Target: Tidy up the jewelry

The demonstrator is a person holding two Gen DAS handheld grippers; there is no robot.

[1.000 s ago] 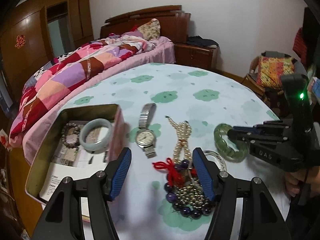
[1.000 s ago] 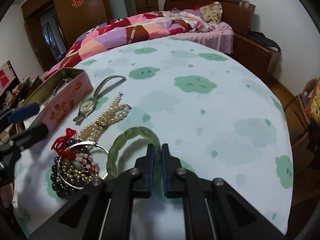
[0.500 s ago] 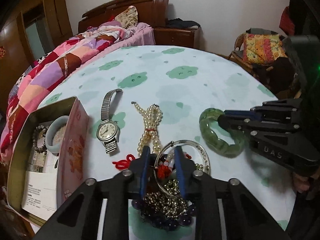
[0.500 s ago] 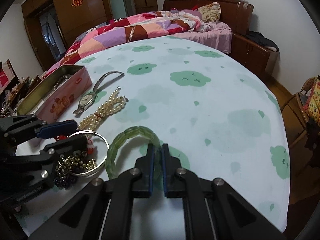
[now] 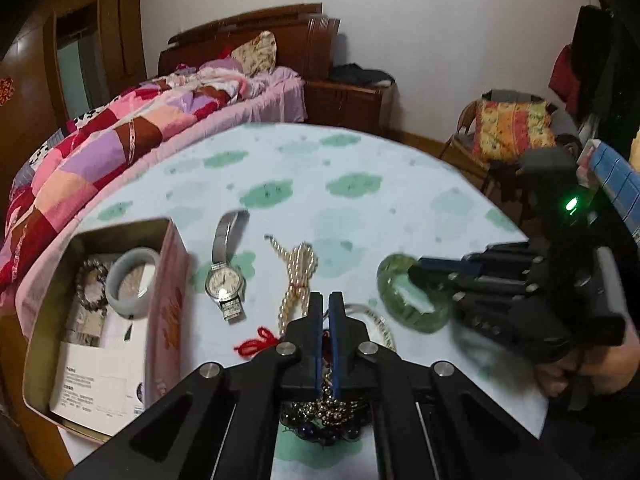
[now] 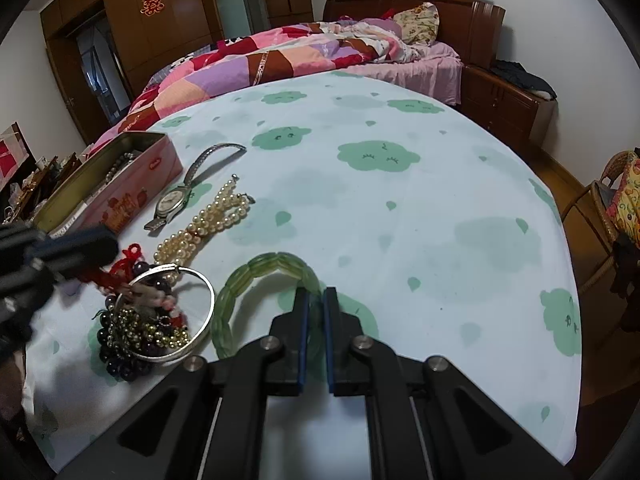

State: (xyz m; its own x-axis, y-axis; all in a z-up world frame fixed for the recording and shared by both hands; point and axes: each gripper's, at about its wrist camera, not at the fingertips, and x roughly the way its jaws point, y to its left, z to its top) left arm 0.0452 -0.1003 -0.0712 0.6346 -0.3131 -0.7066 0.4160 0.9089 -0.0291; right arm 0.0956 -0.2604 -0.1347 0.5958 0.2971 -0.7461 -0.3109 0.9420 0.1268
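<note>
Pick-up step in hand. Right gripper (image 6: 315,300) was clamped on the green bangle (image 6: 264,264) lying on the table (image 6: 440,208); left gripper (image 5: 325,304) was pinched on the bead tangle (image 5: 324,412). Next, probably: lift both into the tin (image 5: 172,280), clearing its wall.

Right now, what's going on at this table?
Jewelry is being sorted. The right claw is shut on the green bracelet. The left claw is shut on the tangled pile of beads by the silver bangle. The watch and pearl strand lie on the cloth; the tin holds a pale bangle.
</note>
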